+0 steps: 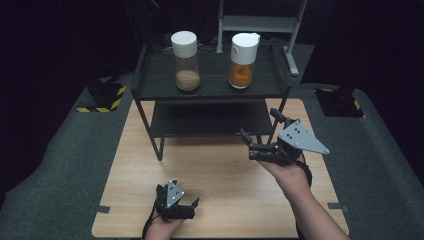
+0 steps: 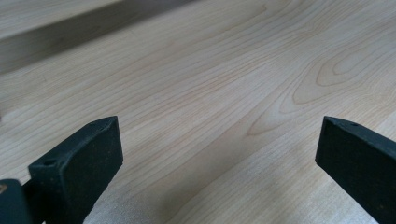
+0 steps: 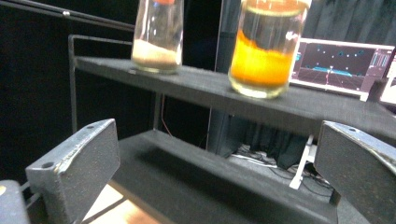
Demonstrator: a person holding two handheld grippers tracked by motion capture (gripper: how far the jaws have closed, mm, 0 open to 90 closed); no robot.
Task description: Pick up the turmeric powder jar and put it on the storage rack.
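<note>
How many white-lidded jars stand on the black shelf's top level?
2. The jar with pale brown contents stands toward the left of the top shelf; the jar with orange contents stands to its right, apart from it.

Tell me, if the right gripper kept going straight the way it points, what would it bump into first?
Probably the black rack's lower shelf, which lies between the open fingers of the right gripper. The orange jar stands higher, on the top shelf; depth is uncertain.

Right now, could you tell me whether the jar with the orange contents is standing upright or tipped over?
Upright. The orange-filled jar stands on the black shelf's top tier with its white lid on top, apart from the right gripper.
</note>
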